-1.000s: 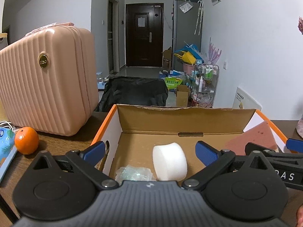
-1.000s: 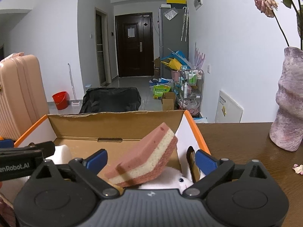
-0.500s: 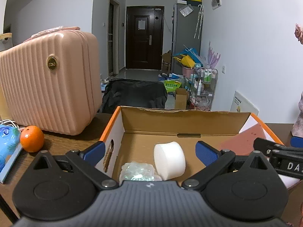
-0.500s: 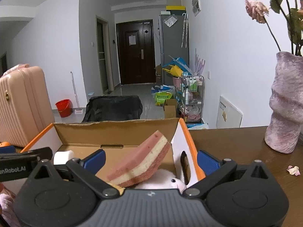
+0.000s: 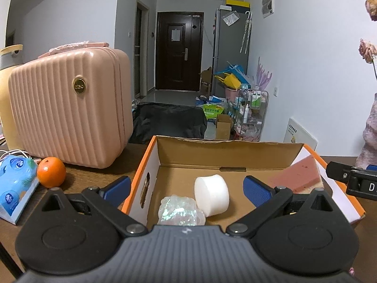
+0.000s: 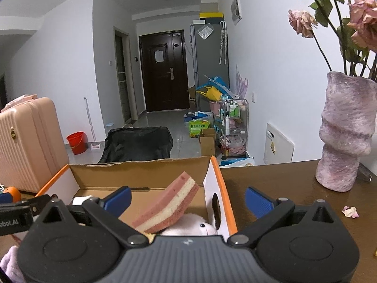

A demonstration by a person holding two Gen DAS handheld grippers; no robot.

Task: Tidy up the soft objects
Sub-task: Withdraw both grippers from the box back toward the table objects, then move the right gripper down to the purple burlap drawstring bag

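An open cardboard box with orange rim (image 5: 150, 151) (image 6: 219, 172) sits on the brown table. Inside lie a white foam cylinder (image 5: 211, 197), a crumpled clear plastic wad (image 5: 179, 210), a pink-and-cream layered sponge (image 6: 168, 208) (image 5: 298, 175) leaning on the right wall, and a white plush toy (image 6: 190, 224) under the sponge. My left gripper (image 5: 187, 189) is open and empty, above the box's near left part. My right gripper (image 6: 187, 200) is open and empty, over the box's right wall.
A pink ribbed suitcase (image 5: 68, 106) stands left of the box. An orange (image 5: 51, 172) and a blue tissue pack (image 5: 14, 184) lie at the far left. A purple vase with dried roses (image 6: 346, 136) stands on the right; a petal (image 6: 350, 211) lies near it.
Both grippers have pulled back and risen from the box, staying open. The box and its contents look smaller and lower in both views.
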